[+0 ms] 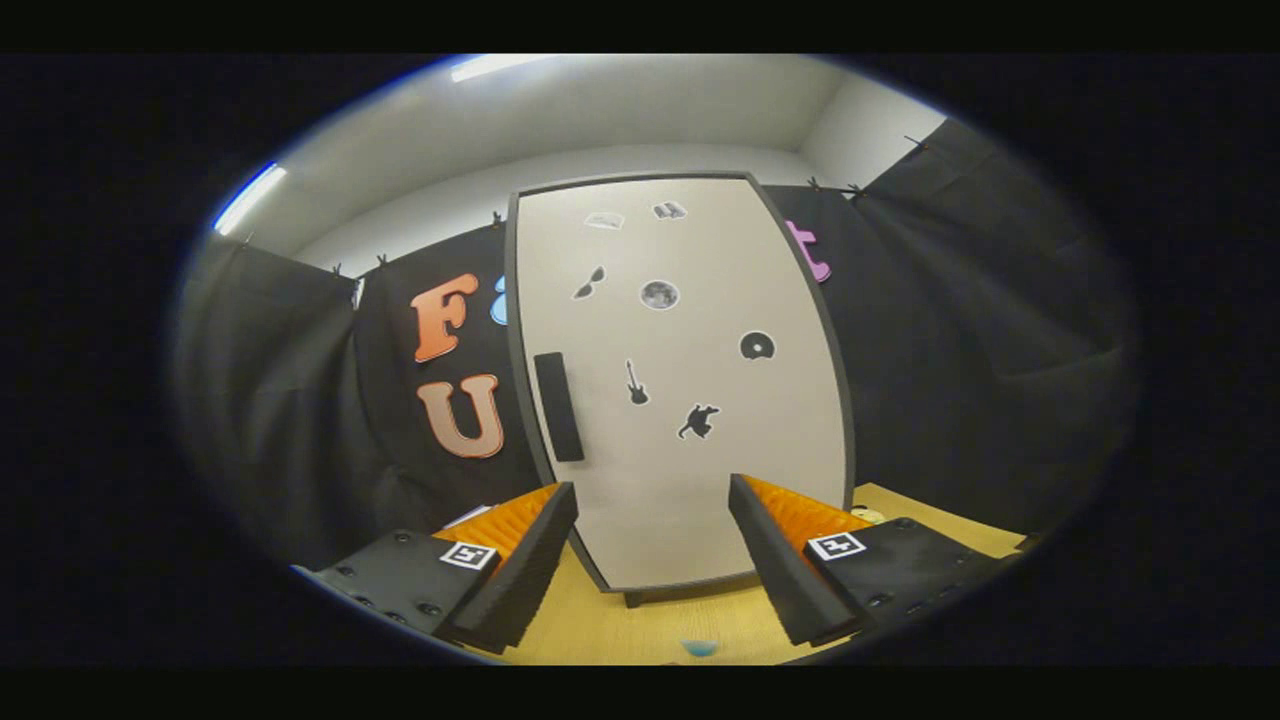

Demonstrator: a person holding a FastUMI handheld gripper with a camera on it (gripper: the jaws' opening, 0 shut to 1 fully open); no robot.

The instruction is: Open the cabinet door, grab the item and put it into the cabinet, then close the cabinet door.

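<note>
The cabinet [680, 380] is seen standing upright on the desk [640, 625], just beyond the fingers and centred between them. Its door [690, 470] is shut, a pale flat panel set in a dark frame. A dark vertical handle [558, 406] is mounted near the door's left edge, a little above the tip of the left finger. Several small dark stickers are scattered over the door, among them a guitar [637, 383], a round moon-like disc [659, 294] and a record shape [757, 345].

The gripper [652, 510] is held in front of the door with its fingers [520, 570] spread wide apart; nothing is pinched between them, and the lower part of the door is framed in the gap. No contact with the cabinet can be made out.

A small blue object [699, 648] is partly seen on the desk between the fingers, close to the camera; what it is cannot be told. A small yellowish round thing [868, 515] lies on the desk just beside the right finger, near the cabinet's lower right corner. Black cloth [960, 350] hangs behind the cabinet on both sides.
</note>
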